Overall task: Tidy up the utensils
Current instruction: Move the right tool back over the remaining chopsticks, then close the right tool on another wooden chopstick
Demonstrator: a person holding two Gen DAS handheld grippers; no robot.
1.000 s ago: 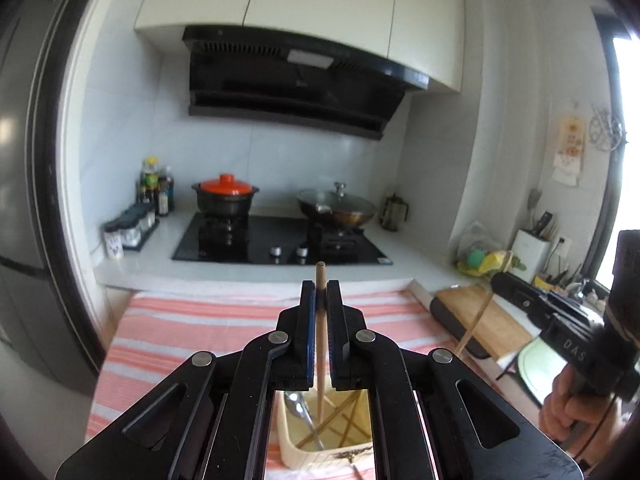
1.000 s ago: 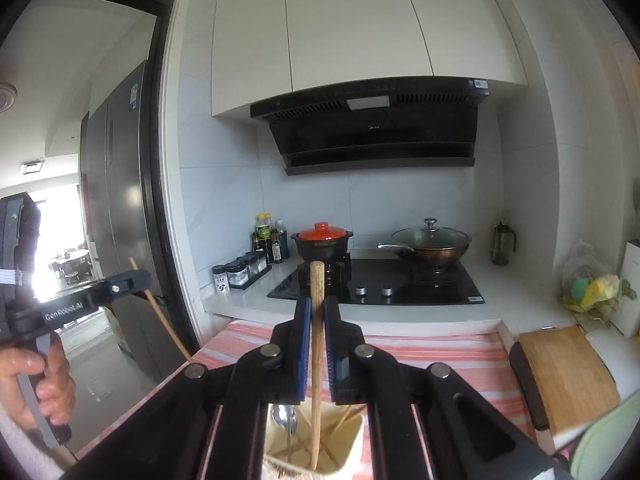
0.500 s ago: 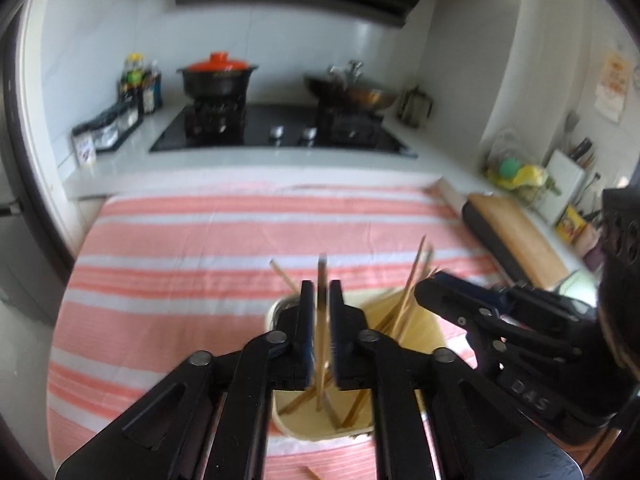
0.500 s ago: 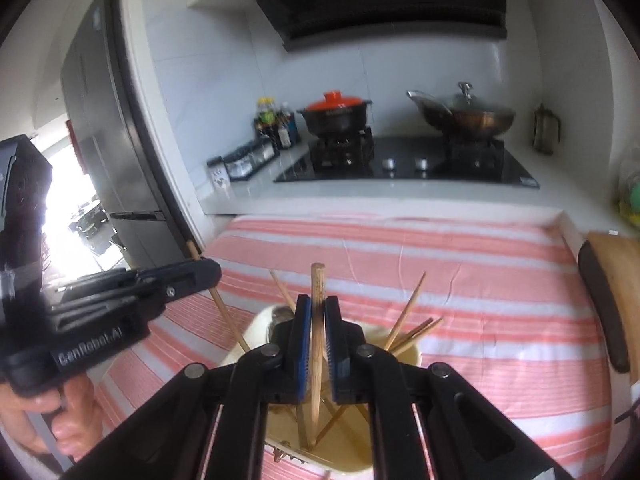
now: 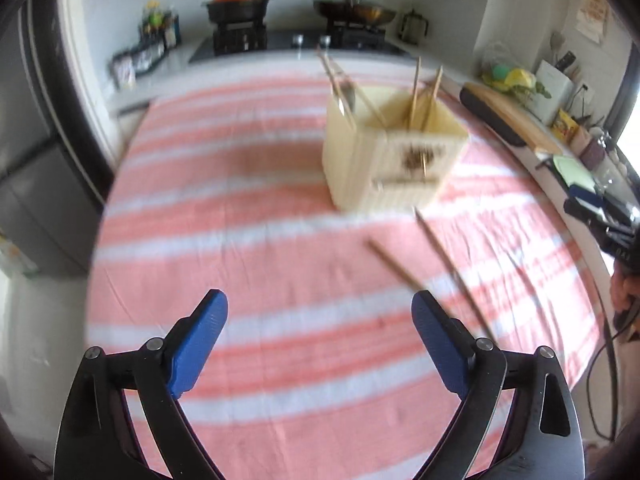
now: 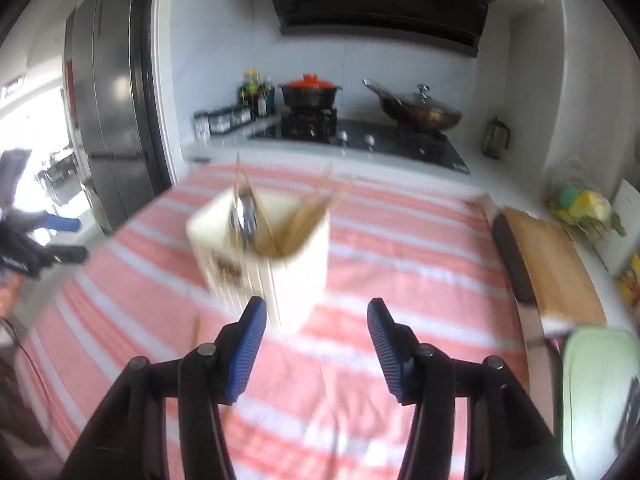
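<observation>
Already most of the utensils stand in the cream holder (image 5: 394,160), which sits on the striped tabletop (image 5: 240,240) in the upper right of the left wrist view and at centre left of the right wrist view: several chopsticks lean inside it with what looks like a metal spoon (image 6: 244,212) (blur makes the spoon hard to be sure of). Not everything is in, though. Two loose chopsticks (image 5: 436,256) lie flat on the cloth just in front of the holder, running toward the lower right of the left wrist view, so by my reading the job is well along, with at least these two left to gather.

Both claws are empty. The left claw (image 5: 318,344) sits in the lower part of its frame, its blue pads spread very wide and opening further, with only bare cloth between them; the near ends of the loose chopsticks come close to its right pad. The right claw (image 6: 316,350) is about half spread and also opening, nothing pinched, angled down at the cloth with the holder just beyond its tips. Each claw also shows at the edge of the other's view, gripped by a hand.
</observation>
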